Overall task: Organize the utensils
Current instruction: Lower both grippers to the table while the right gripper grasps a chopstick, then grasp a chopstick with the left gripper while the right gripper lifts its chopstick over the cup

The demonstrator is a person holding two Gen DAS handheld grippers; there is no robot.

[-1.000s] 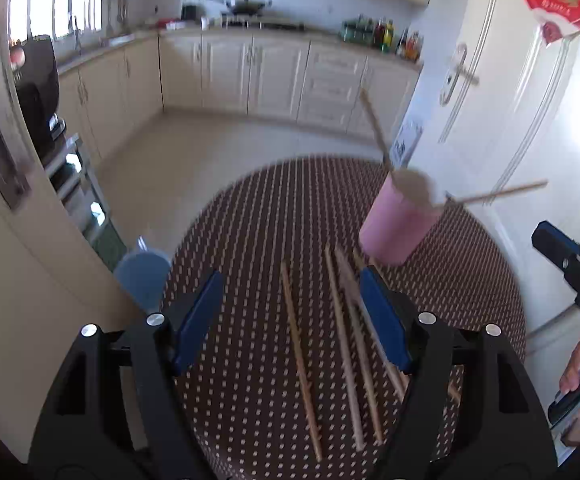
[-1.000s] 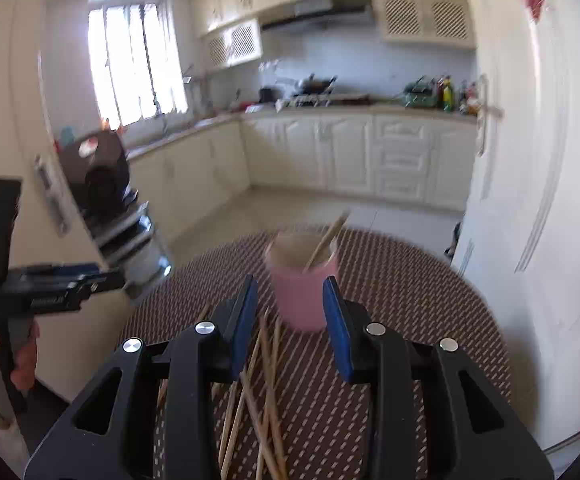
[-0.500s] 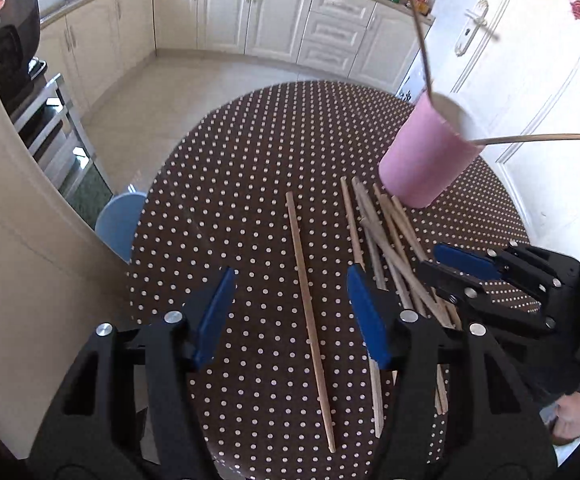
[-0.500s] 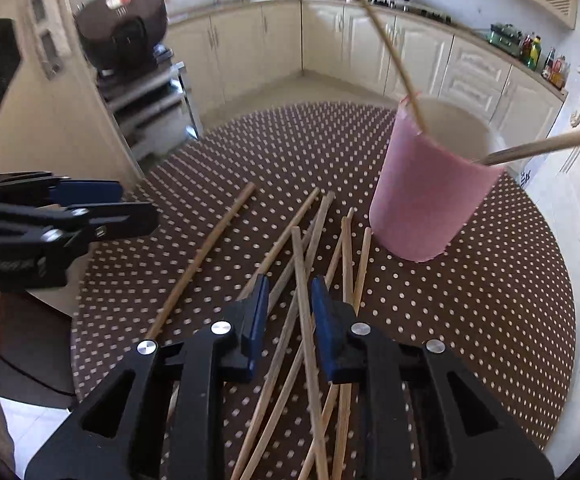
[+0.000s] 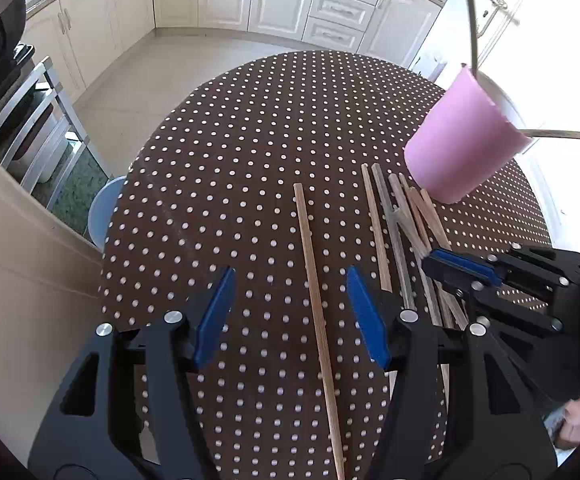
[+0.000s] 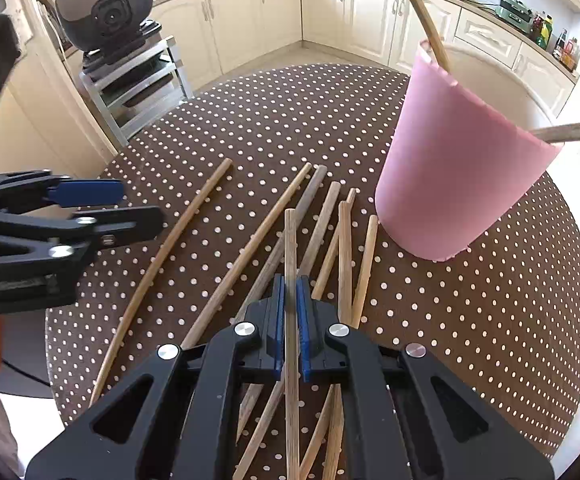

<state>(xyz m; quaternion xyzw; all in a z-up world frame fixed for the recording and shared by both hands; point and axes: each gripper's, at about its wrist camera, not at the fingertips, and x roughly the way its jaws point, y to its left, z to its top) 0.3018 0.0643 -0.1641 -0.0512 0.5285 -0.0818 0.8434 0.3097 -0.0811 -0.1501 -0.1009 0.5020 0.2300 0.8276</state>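
Where the left wrist view looks down, a round spotted tabletop [image 5: 249,140] with lots of bare room on the left side and its edge close under the gripper. Left gripper [image 5: 290,312] up over the near edge, blue fingers wide apart, nothing held. One lone chopstick [image 5: 316,304] flat on the cloth, running forward between those fingers but not touched by them. A bunch of loose chopsticks [image 5: 400,220] just to the right, crossing one another. A pink cup [image 5: 462,140] past them near the right edge, with two sticks poking out of its top. Right gripper [image 5: 430,264] low over the bunch, coming in from the right. A blue stool [image 5: 103,208] beside the tabletop on the left.

Where the right wrist view looks forward, the right gripper [image 6: 291,288] squeezed tight on one held chopstick [image 6: 290,248], which points straight ahead. More loose sticks fanned out under and beside it, close on both sides. The pink cup [image 6: 458,160] just ahead to the right, near the far tips of the sticks. Bare spotted cloth to the right of the cup. Left gripper [image 6: 121,208] at the left edge, wide apart and holding nothing. A black cooker [image 6: 105,8] on a metal rack [image 6: 137,80] past the tabletop.
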